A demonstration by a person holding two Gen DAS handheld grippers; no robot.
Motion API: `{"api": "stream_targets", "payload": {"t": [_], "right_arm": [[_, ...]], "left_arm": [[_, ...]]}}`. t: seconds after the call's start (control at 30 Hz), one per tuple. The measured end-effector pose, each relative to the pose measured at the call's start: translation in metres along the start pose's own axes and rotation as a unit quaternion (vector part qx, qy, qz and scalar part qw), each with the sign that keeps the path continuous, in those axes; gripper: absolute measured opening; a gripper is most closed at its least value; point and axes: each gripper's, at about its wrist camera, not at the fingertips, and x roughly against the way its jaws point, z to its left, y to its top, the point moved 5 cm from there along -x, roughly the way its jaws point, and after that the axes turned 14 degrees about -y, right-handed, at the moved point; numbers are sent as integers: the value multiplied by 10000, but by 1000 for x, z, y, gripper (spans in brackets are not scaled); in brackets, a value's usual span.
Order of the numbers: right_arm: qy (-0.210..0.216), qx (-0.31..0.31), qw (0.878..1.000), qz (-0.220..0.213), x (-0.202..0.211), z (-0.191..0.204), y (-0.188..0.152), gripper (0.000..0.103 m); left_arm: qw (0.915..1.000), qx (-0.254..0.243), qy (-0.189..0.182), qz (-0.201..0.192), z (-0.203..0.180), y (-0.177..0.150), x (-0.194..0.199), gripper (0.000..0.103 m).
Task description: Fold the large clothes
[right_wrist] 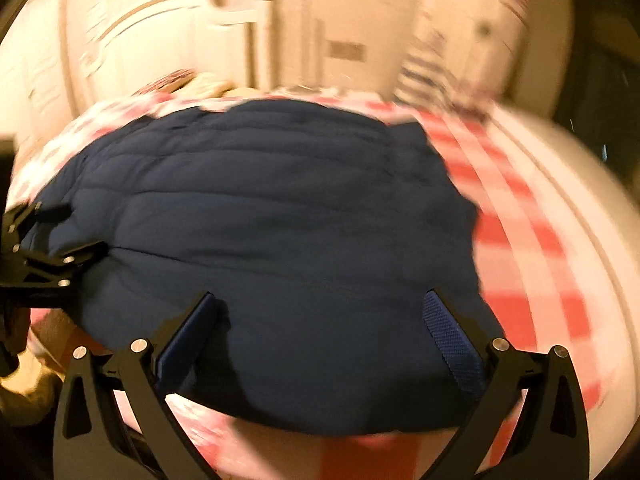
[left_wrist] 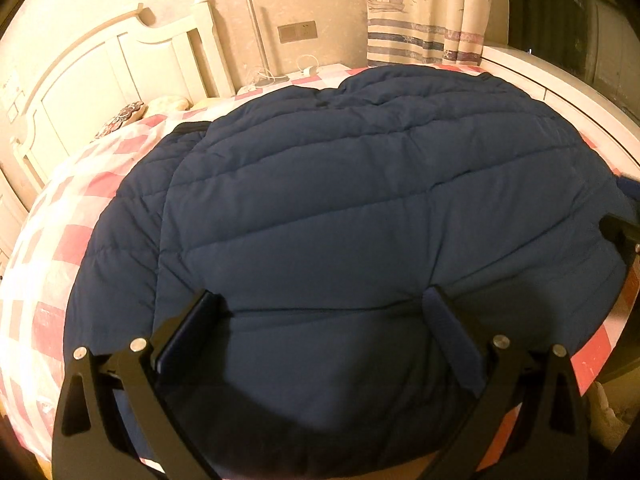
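The left gripper (left_wrist: 320, 312) was spread wide over the near edge of the puffy blue jacket (left_wrist: 360, 200), holding nothing. The right gripper (right_wrist: 320, 312) was wide apart too, over the same edge, further right. The jacket lay flat on the bed (left_wrist: 60, 248) with its pink and white checked sheet.

The navy puffer jacket (left_wrist: 360, 208) is matt quilted cloth, stitched in padded bands. Under it lies a soft red-and-white checked bedsheet (left_wrist: 48, 264). The left tongs (left_wrist: 320, 308) are matt black plastic with shiny metal rivets; the headboard (left_wrist: 100, 64) at 10 o'clock is smooth cream-painted wood.
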Motion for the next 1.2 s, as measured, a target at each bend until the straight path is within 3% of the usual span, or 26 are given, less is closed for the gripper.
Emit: {"api": "stream_targets", "payload": {"t": [0.1, 0.2, 0.33, 0.57, 0.67, 0.77, 0.9, 1.07, 1.2], "right_arm": [[337, -358, 9987, 117, -13, -15, -14, 98], [158, -224, 9995, 149, -15, -9, -13, 99], [357, -255, 9988, 222, -11, -14, -13, 98], [250, -316, 9990, 189, -2, -17, -10, 98], [196, -486, 9986, 13, 5, -25, 0, 98], [314, -825, 9961, -34, 2, -36, 12, 98], [395, -1155, 9925, 109, -16, -41, 45, 98], [313, -467, 9978, -338, -40, -9, 125, 98], [279, -85, 9995, 108, -100, 12, 163, 98]], "left_arm": [[10000, 7, -4, -3, 0, 0, 0, 101], [10000, -7, -2, -2, 1, -1, -1, 101], [10000, 1, -8, -17, 1, -1, -1, 101], [9997, 188, -142, 60, 4, 2, 5, 101], [9983, 410, -415, -62, 16, 20, 20, 101], [9987, 268, 16, -423, 37, 58, 35, 101], [9981, 183, 422, -416, 60, 111, 12, 101], [9974, 40, 713, 36, 72, 152, -43, 101], [9949, 67, 975, 265, 90, 155, -77, 101]]}}
